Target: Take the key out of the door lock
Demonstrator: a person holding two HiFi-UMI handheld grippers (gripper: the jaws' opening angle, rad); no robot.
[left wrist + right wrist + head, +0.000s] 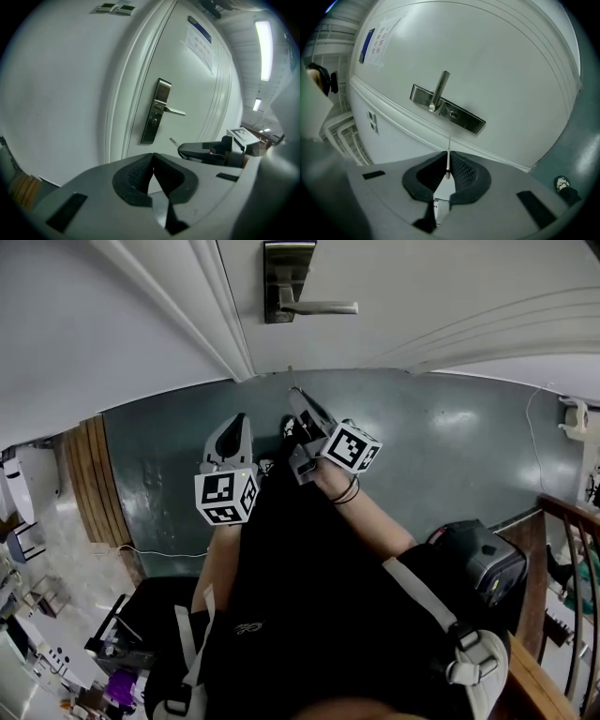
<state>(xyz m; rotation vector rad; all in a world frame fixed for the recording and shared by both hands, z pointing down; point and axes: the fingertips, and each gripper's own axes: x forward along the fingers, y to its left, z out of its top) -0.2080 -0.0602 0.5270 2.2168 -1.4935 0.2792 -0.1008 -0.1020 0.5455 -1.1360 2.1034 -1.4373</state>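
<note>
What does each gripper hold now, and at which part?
The right gripper pinches a thin silver metal key by its rear end; the tip sticks out toward the white door. The left gripper is shut and holds nothing.

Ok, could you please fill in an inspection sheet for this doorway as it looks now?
Surface: white door above a grey-green floor.
Job's things: key is out of the lock plate, apart from the door.
Clutter: small items at the head view's lower left, too small to tell.
Grippers: right gripper shut on the key; left gripper shut, nothing in it.
Cables: thin white cable lies on the floor.
Surroundings: paper notice on the door; wooden railing at the right.
</note>
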